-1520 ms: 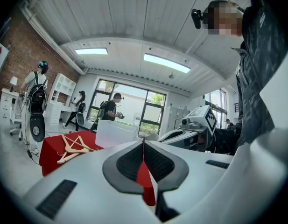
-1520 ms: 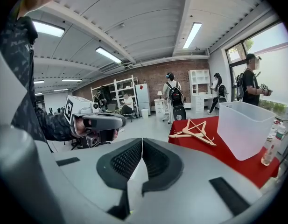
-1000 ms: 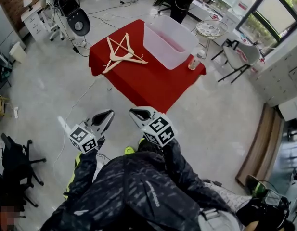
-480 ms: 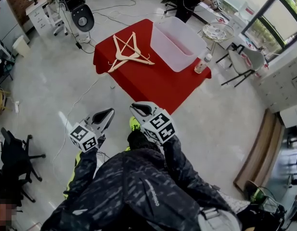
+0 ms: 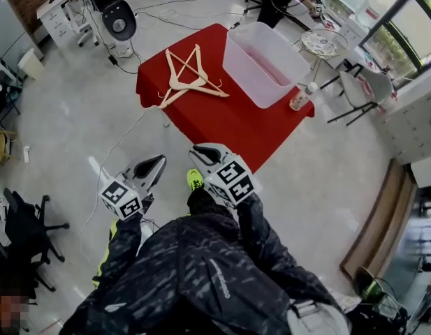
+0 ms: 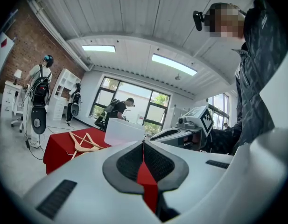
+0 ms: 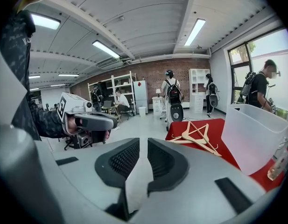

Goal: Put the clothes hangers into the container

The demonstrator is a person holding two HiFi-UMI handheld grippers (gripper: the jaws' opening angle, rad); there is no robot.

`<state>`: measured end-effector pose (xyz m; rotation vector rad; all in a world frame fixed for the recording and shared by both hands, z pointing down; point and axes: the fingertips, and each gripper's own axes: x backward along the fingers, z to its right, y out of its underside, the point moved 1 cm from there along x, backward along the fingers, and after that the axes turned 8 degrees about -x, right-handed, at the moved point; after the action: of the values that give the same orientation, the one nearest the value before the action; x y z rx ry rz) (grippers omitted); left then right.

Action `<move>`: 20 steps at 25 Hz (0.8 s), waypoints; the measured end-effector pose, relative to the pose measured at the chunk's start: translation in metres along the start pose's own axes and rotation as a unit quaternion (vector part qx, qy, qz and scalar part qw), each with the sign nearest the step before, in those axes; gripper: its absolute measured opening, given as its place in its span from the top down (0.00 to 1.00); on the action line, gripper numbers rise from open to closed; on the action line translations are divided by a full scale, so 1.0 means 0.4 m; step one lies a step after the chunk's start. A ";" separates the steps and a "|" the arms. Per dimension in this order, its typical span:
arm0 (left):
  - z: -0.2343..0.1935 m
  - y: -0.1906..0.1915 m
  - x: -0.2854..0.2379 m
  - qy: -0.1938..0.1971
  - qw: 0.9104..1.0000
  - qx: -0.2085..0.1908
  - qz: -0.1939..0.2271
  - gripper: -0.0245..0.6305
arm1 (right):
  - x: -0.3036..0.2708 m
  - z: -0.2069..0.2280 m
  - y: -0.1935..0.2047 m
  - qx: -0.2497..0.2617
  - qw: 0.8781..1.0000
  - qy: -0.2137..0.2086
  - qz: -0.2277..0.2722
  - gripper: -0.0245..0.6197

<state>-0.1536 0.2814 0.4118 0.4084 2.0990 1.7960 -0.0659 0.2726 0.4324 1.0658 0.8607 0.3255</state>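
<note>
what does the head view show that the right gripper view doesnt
Only the head view: a green shoe below the person, a round side table beyond the container, and a cable across the floor.
Only the right gripper view: the ceiling lights and a seated person by the far wall.
Both: the hangers lying on the red table, the container beside them, the bottle at the table's edge, and the left gripper.

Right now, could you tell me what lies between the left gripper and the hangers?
Only bare floor and the edge of the red tablecloth, seen in the head view.
</note>
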 end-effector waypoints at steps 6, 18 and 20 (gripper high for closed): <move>-0.099 0.001 -0.083 -0.005 1.000 0.012 -0.012 0.94 | -0.075 0.118 -0.029 -0.012 1.000 -0.004 -0.009 0.86; -0.303 -0.001 -0.299 0.000 0.999 0.022 -0.031 0.94 | -0.225 0.358 -0.097 -0.006 0.999 -0.011 -0.052 0.83; -0.330 0.000 -0.338 0.003 0.999 0.023 -0.035 0.94 | -0.245 0.403 -0.101 -0.006 0.998 -0.011 -0.060 0.82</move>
<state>-0.0904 0.1057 0.4400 0.3389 2.1346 1.7144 -0.0145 0.0917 0.4755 1.0008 0.8987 0.2174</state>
